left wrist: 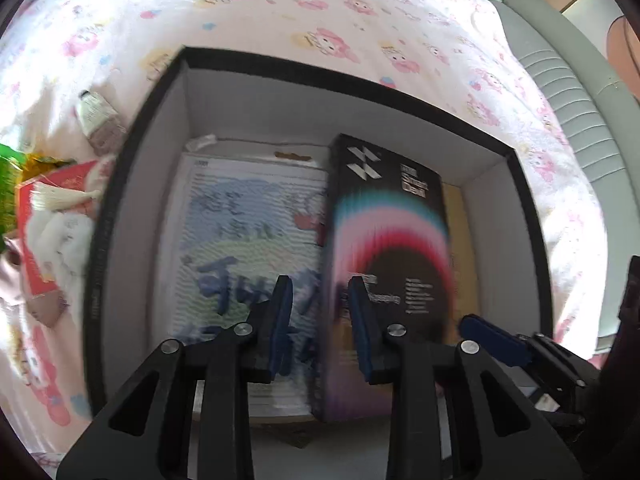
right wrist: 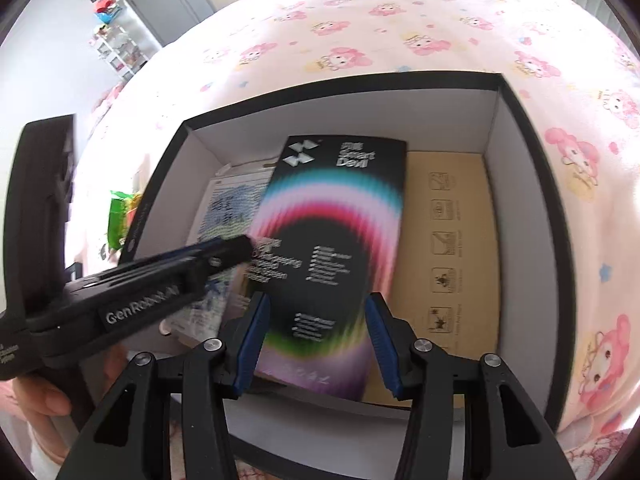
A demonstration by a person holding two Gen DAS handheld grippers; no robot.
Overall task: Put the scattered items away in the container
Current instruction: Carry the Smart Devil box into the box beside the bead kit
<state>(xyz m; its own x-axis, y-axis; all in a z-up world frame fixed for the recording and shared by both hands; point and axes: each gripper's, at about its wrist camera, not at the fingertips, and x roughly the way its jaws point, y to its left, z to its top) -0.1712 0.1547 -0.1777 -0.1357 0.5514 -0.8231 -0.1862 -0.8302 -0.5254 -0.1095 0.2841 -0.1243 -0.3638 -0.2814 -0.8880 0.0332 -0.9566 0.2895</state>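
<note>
Your right gripper (right wrist: 316, 344) straddles the near end of the black rainbow-printed carton (right wrist: 332, 256) inside the black-rimmed box (right wrist: 516, 120) — pads apart, whether they touch it you cannot tell. Your left gripper (left wrist: 320, 324) hangs open at the carton's left edge, over the booklet (left wrist: 240, 240) beside it — nothing gripped. Left of the box, a tube (left wrist: 98, 120) and a red packet (left wrist: 48, 224) lie on the bedsheet (left wrist: 320, 12).

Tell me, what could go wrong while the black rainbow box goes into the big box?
1. The black box, which the right gripper seems to grip, lies partly over the white booklet. It may settle crooked or crease the booklet.
2. The left gripper straddles the black box's edge, close to the right gripper inside the container. They could bump.
</note>
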